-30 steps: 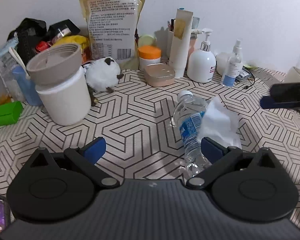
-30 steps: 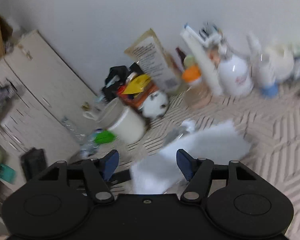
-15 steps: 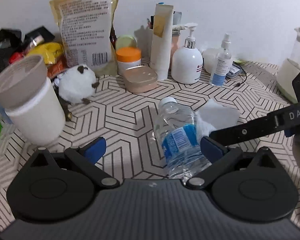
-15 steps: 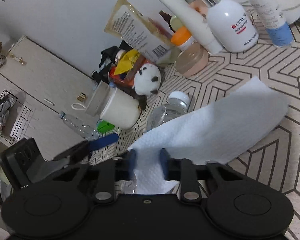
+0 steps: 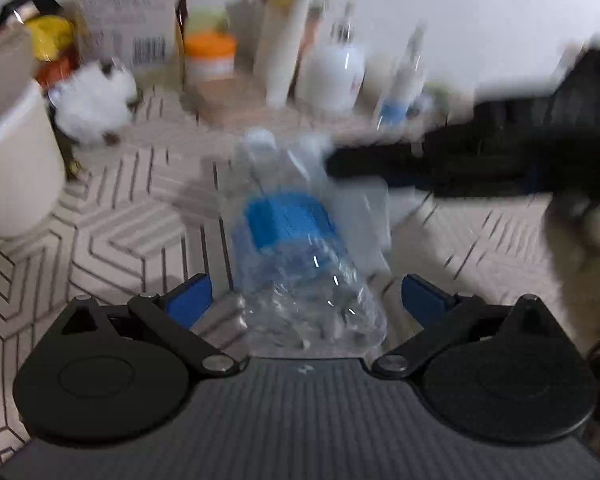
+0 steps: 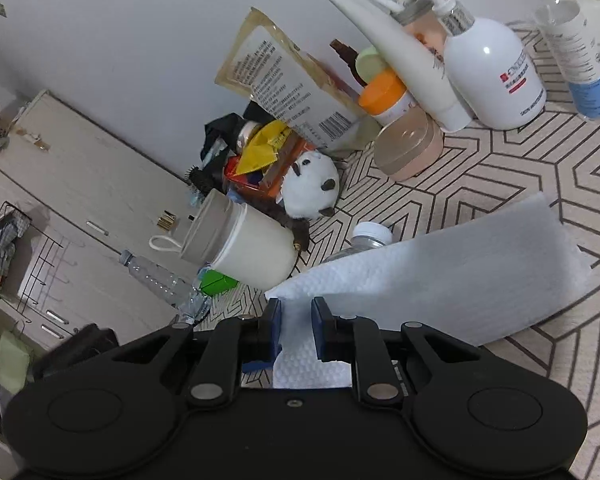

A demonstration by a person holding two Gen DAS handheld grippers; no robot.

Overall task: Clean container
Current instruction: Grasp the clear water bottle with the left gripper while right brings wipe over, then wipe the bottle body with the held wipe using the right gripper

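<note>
A clear plastic bottle [image 5: 296, 240] with a blue label and white cap lies on the patterned table, its base between the wide-apart blue fingers of my left gripper [image 5: 306, 300], which is open. The left wrist view is blurred. My right gripper [image 6: 294, 326] is shut on a white paper towel [image 6: 452, 276] that spreads out to the right over the table. Only the bottle's cap [image 6: 372, 234] shows beyond the towel in the right wrist view. The right gripper's black body [image 5: 480, 164] reaches in from the right behind the bottle.
A beige lidded cup [image 6: 244, 248] stands at the left. A white plush toy [image 6: 312, 188], snack bag [image 6: 288, 84], orange-lidded jar [image 6: 384, 96], pump bottle [image 6: 492, 72] and spray bottle [image 6: 580, 56] line the wall. A white cabinet [image 6: 72, 200] stands beyond the table's left edge.
My left gripper has moved forward so the bottle's base now lies between its fingers. My right gripper, shut on the towel since half a second ago, has shifted slightly.
</note>
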